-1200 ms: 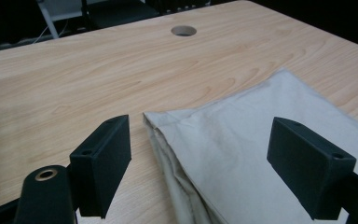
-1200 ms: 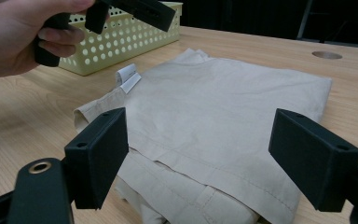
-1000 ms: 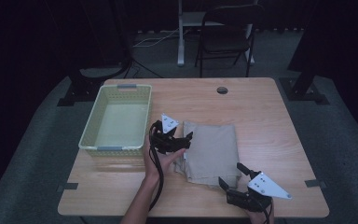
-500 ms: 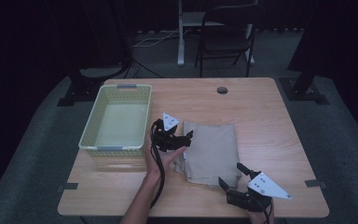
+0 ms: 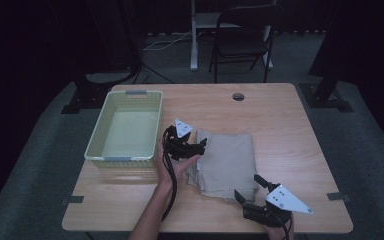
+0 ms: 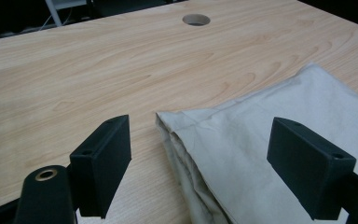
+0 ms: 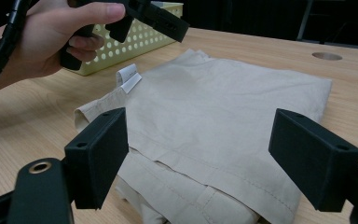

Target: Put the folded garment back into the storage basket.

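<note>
Both grippers (image 5: pixel 196 146) (image 5: pixel 252 188) gape at the folded cloth (image 5: pixel 227 162); beside it — basket (image 5: pixel 100 152) bare.

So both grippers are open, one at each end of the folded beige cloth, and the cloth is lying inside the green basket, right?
Not quite: the folded beige cloth lies on the table, beside the green basket, as the high view shows. The left gripper and right gripper are indeed open.

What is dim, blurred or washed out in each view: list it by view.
High view: dim overall, the floor and chair nearly black, only the table evenly lit. Left gripper view: bright, the folded beige cloth sharp, the left gripper soft-edged up close. Right gripper view: the right gripper and the hand slightly blurred, the basket softer behind.
</note>
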`<state>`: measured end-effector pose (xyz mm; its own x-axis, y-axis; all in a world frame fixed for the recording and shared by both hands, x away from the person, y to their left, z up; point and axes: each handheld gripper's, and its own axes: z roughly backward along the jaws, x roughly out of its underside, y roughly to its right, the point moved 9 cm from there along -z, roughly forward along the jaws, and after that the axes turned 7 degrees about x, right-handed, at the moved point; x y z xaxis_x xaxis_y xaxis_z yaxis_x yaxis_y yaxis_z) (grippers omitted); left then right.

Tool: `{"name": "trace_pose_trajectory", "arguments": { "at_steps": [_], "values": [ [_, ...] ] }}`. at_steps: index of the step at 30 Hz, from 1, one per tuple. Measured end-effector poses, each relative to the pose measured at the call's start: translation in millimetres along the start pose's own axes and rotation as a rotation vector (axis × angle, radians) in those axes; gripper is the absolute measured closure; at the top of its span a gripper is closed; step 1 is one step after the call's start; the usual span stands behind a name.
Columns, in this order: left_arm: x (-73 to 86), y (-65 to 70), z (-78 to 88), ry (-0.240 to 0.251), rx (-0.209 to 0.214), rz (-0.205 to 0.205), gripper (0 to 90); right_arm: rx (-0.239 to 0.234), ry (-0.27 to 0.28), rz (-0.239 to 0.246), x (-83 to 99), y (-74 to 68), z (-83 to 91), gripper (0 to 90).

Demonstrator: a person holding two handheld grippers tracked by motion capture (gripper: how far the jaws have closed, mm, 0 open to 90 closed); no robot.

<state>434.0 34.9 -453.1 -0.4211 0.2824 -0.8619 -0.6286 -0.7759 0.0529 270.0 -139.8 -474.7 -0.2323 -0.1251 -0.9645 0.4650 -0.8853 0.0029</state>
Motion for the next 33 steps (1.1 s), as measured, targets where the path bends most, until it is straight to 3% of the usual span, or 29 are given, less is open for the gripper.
{"name": "trace_pose_trajectory", "arguments": {
  "at_steps": [10, 20, 33],
  "values": [
    [-5.0, -4.8, -12.9, -0.017, 0.016, 0.036, 22.8, -0.001, 0.001, -0.001, -0.1, 0.0, 0.1, 18.5],
    [-3.2, -10.5, -25.8, -0.050, 0.013, 0.048, 22.8, -0.001, 0.003, -0.001, -0.1, 0.0, 0.3, 18.5],
    [11.8, -17.0, -44.6, -0.137, 0.023, 0.073, 22.9, -0.001, 0.003, -0.002, -0.1, -0.1, 0.2, 18.5]
  ]
}}
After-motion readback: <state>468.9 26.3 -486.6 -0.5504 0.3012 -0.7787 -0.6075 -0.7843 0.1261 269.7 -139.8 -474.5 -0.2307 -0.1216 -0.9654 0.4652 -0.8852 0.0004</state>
